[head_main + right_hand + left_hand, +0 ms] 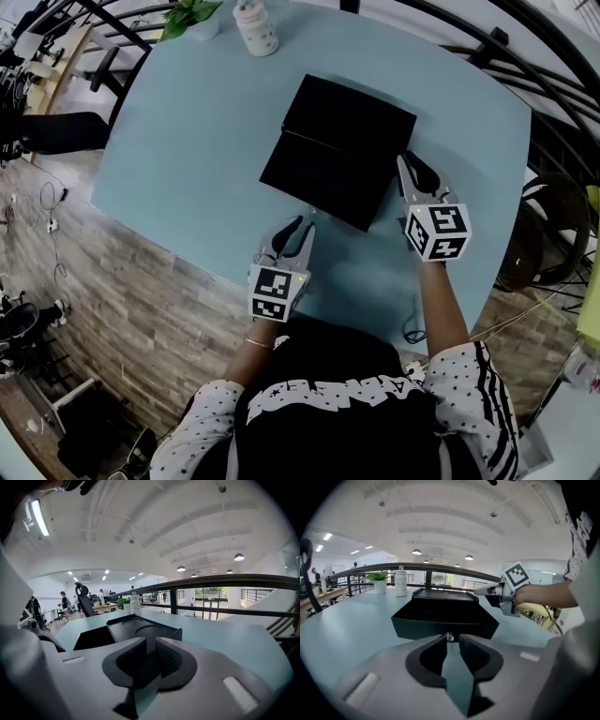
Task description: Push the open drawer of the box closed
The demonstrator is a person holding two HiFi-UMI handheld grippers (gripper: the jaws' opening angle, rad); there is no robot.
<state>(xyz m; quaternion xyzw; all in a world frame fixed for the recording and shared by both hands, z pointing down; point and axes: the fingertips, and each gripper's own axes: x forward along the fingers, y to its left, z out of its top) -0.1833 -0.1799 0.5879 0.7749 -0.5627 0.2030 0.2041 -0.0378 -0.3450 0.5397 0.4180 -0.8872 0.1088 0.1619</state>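
Observation:
A black box (pixel 352 117) stands in the middle of the light blue table (pixel 187 169), its drawer (pixel 323 180) pulled out toward me and empty. My left gripper (pixel 306 221) rests just in front of the drawer's front wall (pixel 440 626), jaws a narrow gap apart, with the small knob (pixel 449 637) right at the fingertips. My right gripper (pixel 405 161) is beside the box's right side, shut and holding nothing. In the right gripper view the box top (pixel 140 630) lies just past the right gripper (pixel 150 641), with the open drawer (pixel 93 638) to its left.
A white bottle (pixel 255 26) and a potted plant (pixel 192 14) stand at the table's far edge, before a black railing (pixel 469 47). A dark cable (pixel 412 328) hangs at the near edge. A chair (pixel 553 225) stands off to the right.

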